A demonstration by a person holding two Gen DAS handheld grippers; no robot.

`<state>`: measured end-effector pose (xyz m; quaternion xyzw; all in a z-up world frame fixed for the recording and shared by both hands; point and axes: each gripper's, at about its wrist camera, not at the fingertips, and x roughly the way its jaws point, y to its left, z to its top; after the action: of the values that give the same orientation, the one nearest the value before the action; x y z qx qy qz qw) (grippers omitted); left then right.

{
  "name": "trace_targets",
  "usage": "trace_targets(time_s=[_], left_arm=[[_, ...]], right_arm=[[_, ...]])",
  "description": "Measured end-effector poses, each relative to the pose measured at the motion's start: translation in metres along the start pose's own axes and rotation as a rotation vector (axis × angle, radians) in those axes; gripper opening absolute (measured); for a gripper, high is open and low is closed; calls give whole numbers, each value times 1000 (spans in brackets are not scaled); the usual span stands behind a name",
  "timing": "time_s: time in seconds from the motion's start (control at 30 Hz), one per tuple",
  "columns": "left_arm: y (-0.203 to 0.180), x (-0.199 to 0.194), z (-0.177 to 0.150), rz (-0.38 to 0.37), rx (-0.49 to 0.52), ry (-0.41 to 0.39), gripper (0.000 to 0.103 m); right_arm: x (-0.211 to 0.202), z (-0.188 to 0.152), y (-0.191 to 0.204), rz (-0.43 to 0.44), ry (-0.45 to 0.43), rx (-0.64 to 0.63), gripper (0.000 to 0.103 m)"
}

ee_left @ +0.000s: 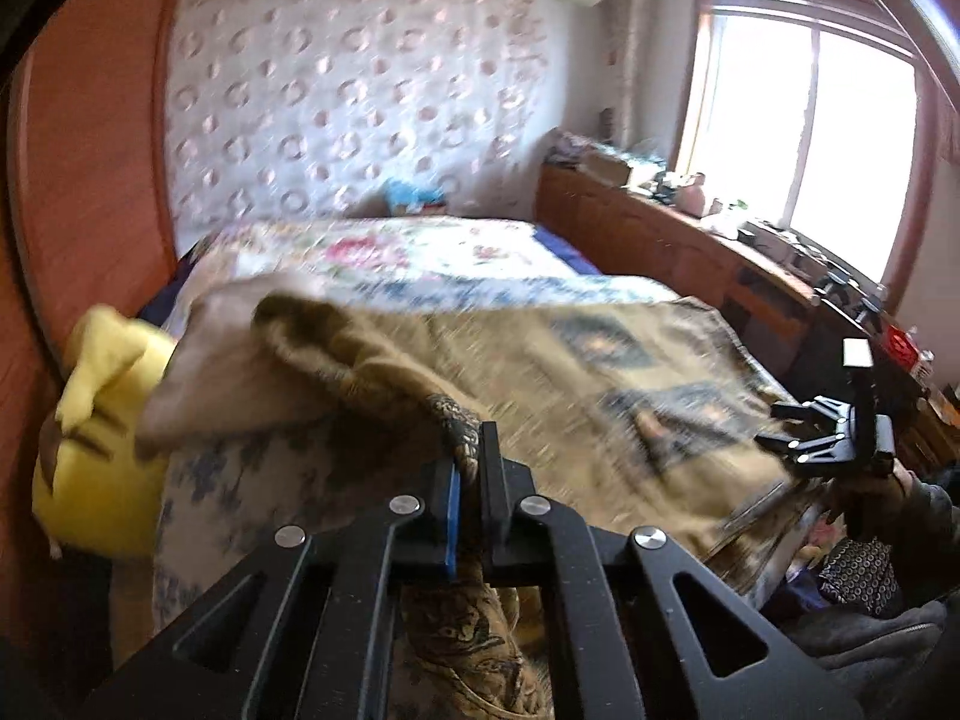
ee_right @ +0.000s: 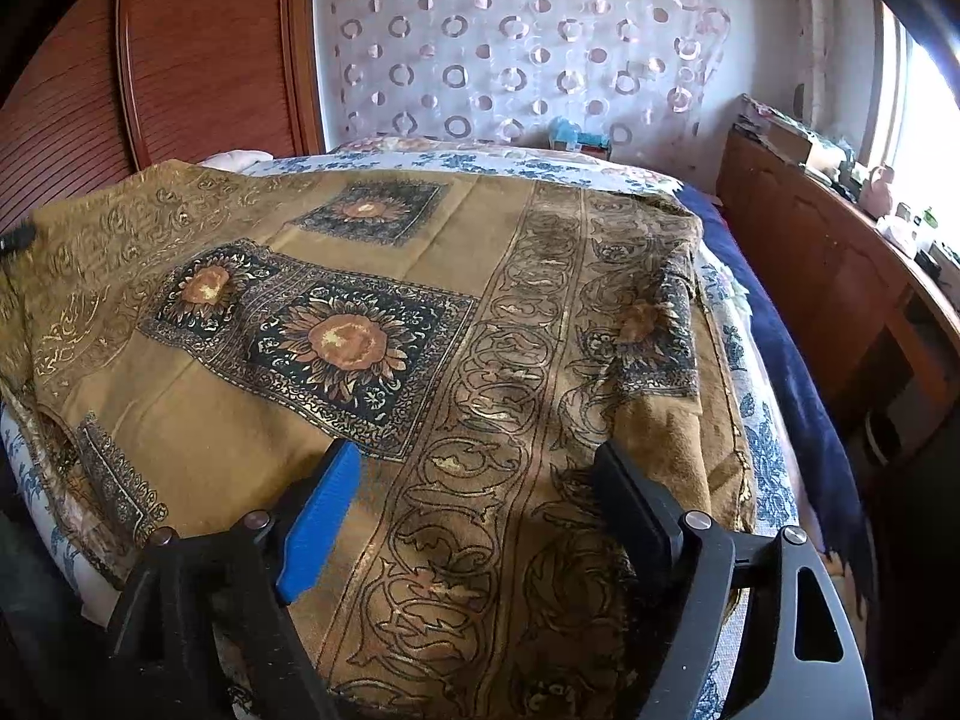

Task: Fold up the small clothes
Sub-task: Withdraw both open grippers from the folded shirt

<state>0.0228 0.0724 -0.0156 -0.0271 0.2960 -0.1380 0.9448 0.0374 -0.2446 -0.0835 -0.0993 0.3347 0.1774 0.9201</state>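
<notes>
Two grippers: our left gripper (ee_left: 473,480) was clamped on the brown patterned cloth (ee_right: 420,312) edge, lifted off the bed (ee_left: 420,258). Right gripper (ee_right: 480,510) gaped wide over it, gripping nothing. Only left view showed the yellow plush toy (ee_left: 102,450).

No text, label, brand, number or sign can be read in either view; the gold scrollwork printed on the brown patterned cloth (ee_right: 420,312) is too unclear to read as writing.

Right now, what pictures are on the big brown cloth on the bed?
Orange sunflowers in dark blue squares, plus scrolly leaf borders, on the brown cloth. Clearest in the right wrist view.
</notes>
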Motion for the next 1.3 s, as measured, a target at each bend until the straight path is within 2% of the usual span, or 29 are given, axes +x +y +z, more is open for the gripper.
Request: trace_targets(time_s=[0.23,0.53,0.73,0.87,0.93,1.0,1.03,1.07,1.13,1.3], left_arm=[[-32,21,34,-73,68,-34,4],[-92,58,59,-204,166,5,4],[-129,58,87,-265,232,-30,4],[-154,59,95,-267,274,-47,4],[-162,64,94,-251,294,-29,4],[-164,69,91,-243,309,-11,10],[-162,71,88,-255,305,-1,18],[-162,73,85,-269,299,9,33],[-158,74,83,-288,282,18,50],[-153,76,74,-266,271,35,65]], right_arm=[[0,1,-1,5,12,-7,83],[-4,9,-4,35,54,5,83],[-29,17,-13,35,3,24,83],[-49,22,-23,14,-47,42,83],[-56,22,-28,11,-62,52,83],[-62,22,-31,2,-70,55,83],[-63,21,-33,-1,-71,56,83],[-63,21,-35,-3,-70,59,83],[-62,19,-35,-3,-68,65,83],[-55,19,-36,11,-57,68,83]])
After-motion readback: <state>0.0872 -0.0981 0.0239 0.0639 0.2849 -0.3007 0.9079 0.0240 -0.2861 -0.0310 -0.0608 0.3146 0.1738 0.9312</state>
